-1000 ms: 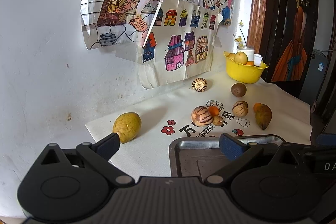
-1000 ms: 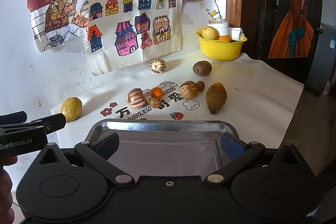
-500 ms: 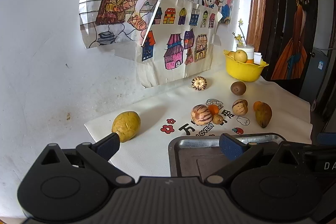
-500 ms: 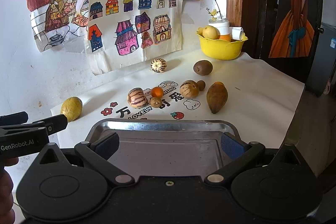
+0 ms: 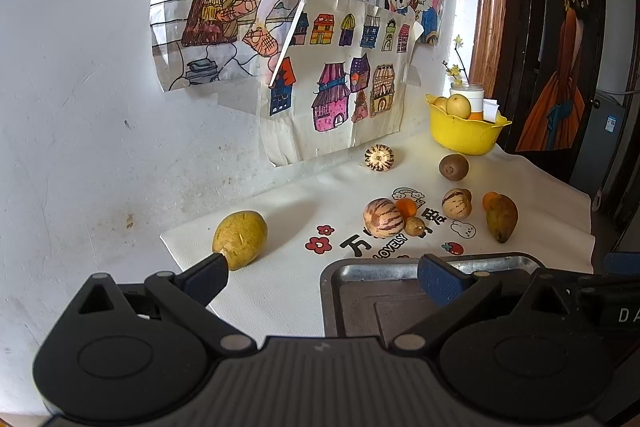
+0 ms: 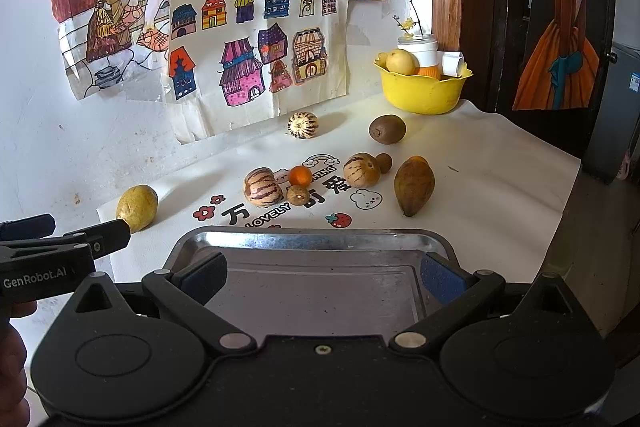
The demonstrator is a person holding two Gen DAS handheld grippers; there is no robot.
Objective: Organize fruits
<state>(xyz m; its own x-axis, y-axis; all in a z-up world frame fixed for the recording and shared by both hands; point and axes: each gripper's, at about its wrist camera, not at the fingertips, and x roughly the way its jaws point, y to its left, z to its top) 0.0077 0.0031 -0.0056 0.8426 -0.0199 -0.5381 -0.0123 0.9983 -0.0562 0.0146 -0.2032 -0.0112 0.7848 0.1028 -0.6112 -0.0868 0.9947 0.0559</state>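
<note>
A white cloth [image 6: 480,163] with printed cartoon stickers covers the table, which stands against a scuffed white wall hung with coloured children's drawings [image 6: 256,59]; a dark door with a painted figure in an orange dress [image 6: 560,67] stands beyond the cloth's right edge.

The right wrist view shows the whole metal tray [image 6: 312,239] at the cloth's near edge and the left gripper [image 6: 64,235] at its left, seen side-on. The left wrist view crops the tray [image 5: 380,267] but shows more of the bare wall.

Loose fruit lies mid-cloth: a yellow mango [image 6: 137,207] near the left corner, two striped melons [image 6: 263,187] [image 6: 361,171] with a small orange [image 6: 301,175] between them, a brown-green mango [image 6: 413,186] and a kiwi [image 6: 387,129] farther back. A third striped melon [image 6: 303,125] sits by the wall, and a yellow bowl [image 6: 420,91] holding fruit stands at the far right corner.

Both tongs are spread wide and hold nothing; the left gripper's [image 5: 320,275] near finger overlaps the yellow mango [image 5: 240,237] in view. The right gripper [image 6: 320,273] hangs over the tray.
</note>
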